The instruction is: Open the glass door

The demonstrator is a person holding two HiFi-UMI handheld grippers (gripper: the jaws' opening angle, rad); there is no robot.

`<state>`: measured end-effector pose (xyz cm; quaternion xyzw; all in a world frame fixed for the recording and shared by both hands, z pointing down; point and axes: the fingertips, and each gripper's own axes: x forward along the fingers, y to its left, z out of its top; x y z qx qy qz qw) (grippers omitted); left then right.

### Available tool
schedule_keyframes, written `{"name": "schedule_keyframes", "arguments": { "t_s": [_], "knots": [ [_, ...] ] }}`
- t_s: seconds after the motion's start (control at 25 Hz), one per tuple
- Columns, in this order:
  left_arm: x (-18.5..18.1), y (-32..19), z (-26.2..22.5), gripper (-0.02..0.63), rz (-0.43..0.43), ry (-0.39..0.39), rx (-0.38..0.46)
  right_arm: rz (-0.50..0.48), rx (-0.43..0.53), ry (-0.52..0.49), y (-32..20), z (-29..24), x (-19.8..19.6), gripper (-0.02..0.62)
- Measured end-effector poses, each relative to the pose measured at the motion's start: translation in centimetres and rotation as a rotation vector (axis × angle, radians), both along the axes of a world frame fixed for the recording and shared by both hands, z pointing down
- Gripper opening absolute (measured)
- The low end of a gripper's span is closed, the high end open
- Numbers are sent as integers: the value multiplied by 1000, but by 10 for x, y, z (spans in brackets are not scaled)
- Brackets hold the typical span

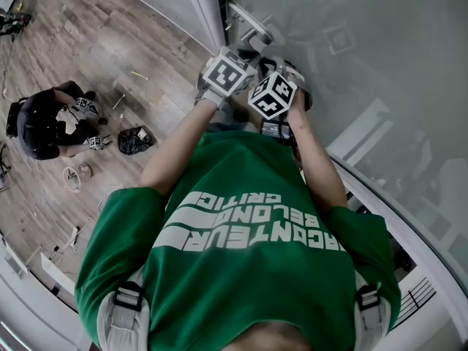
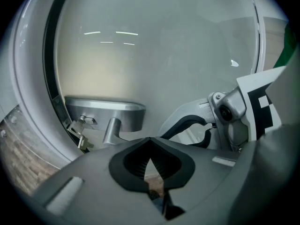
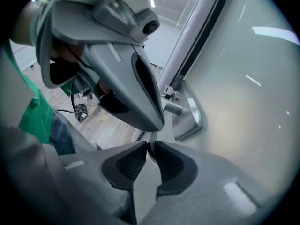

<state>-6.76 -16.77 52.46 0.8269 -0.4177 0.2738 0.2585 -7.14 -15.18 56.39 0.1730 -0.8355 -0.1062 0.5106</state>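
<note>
So both grippers are bunched up right at the handle of the glass door (image 1: 351, 42), which runs along the right side of the head view, with its frame just left of the handle. The left gripper (image 2: 150, 143) has its jaws closed tip to tip, and I can't see anything caught between them, just a sliver of floor showing through the gap lower down. Its own view shows the brushed metal handle plate (image 2: 105, 112) on the glass just past the jaws, a key (image 2: 87, 121) stuck in the lock at the plate's left end, and the handle lever (image 2: 111, 131) dropping out of sight behind the gripper body. The right gripper (image 3: 151, 149) has its jaws almost together, pinching a thin pale strip. It looks like the end of that lever, though the left gripper sits right over it and hides most of it. The two grippers are touching or just about. Over on the wooden floor (image 1: 110, 35) to the left, well apart from the door, another person (image 1: 44, 123) is crouched near a black bag (image 1: 135, 140).
</note>
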Motion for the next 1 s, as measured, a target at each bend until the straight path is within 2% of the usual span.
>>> {"name": "schedule_keyframes", "arguments": {
  "t_s": [0.16,0.68,0.84,1.0],
  "knots": [
    [2,-1,5,15,3,-1,3,9,-45,-15,-2,6,-2,51],
    [5,-7,9,15,13,3,-12,8,-55,-37,-3,12,-6,49],
    [10,-18,9,15,17,-41,21,11,-58,-49,-1,12,-6,49],
    [6,-23,11,15,34,-50,35,11,-58,-62,-3,14,-11,51]
  ]
}}
